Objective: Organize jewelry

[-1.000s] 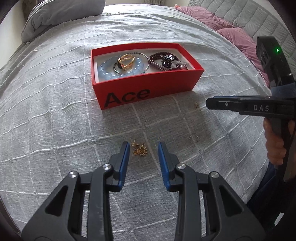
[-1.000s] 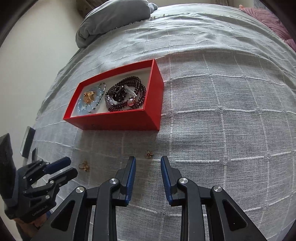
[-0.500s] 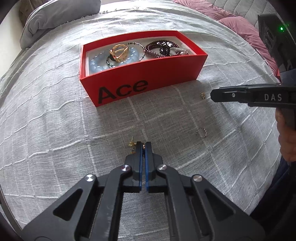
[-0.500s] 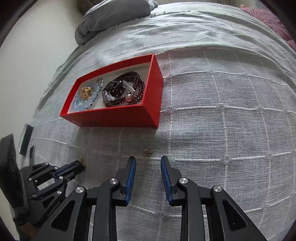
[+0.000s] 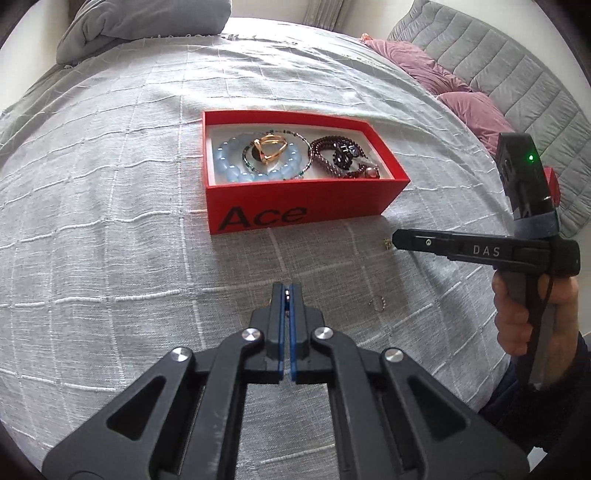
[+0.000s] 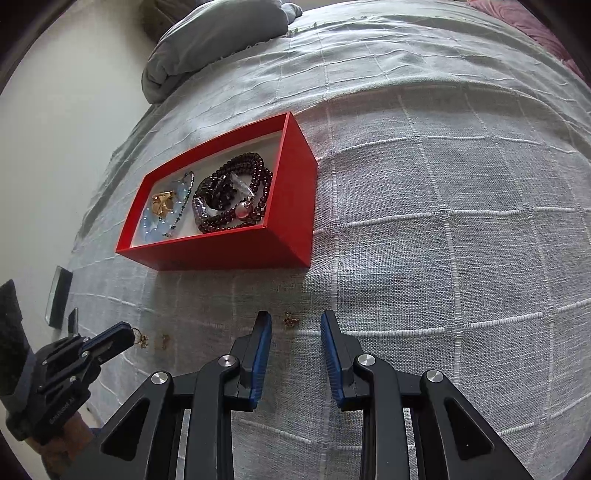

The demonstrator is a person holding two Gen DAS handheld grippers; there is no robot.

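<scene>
A red box (image 5: 295, 206) marked "Ace" lies on the grey bedspread and holds a blue bead bracelet (image 5: 236, 166), a gold piece (image 5: 269, 149) and dark red bead strands (image 5: 332, 158). My left gripper (image 5: 287, 290) is shut on a small gold earring; the right wrist view shows it hanging at the fingertips (image 6: 140, 338), lifted off the cover. My right gripper (image 6: 295, 321) is open, straddling a small gold earring (image 6: 290, 320) on the bedspread. That earring also shows by the right gripper's tip in the left wrist view (image 5: 386, 243). A thin ring (image 5: 377, 303) lies near the left gripper.
A grey pillow (image 5: 140, 26) lies at the head of the bed, and pink cushions (image 5: 461, 99) and a grey quilted headboard (image 5: 517, 74) are on the right. The box (image 6: 229, 210) sits just beyond the right gripper. A wall and bed edge are at the left (image 6: 55, 147).
My left gripper closed on the gold earring and lifted it off the bedspread. My right gripper stayed open and moved closer to the other gold earring.
</scene>
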